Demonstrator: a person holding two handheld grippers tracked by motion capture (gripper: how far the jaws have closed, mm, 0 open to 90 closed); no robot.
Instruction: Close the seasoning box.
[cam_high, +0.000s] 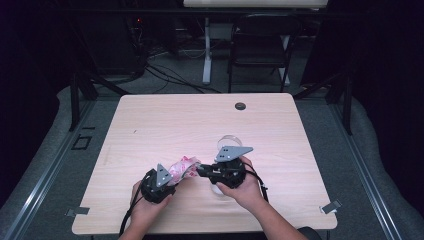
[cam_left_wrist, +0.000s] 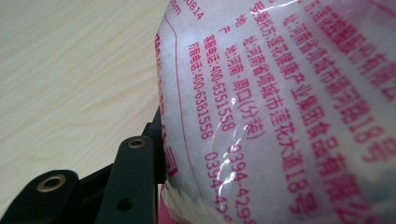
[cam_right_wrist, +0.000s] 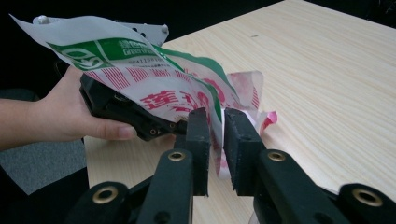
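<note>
The soft, glossy plastic packet with pink and green print (cam_right_wrist: 154, 84), filled with white granules, hangs between the two tongs above the pale wooden bench (cam_high: 165, 120); it looks light, limp and slippery, so its flat sealed edges seem the safest places to take hold. The right tongs (cam_right_wrist: 215, 135) pinch a thin crinkled edge, and the left tongs (cam_high: 172, 179) seem clamped on the opposite end. A small clear round container (cam_high: 229, 140) sits just beyond the right tongs, its contents unclear.

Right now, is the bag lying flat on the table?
No: the bag is held up off the table, pinched between the right gripper jaws.
</note>
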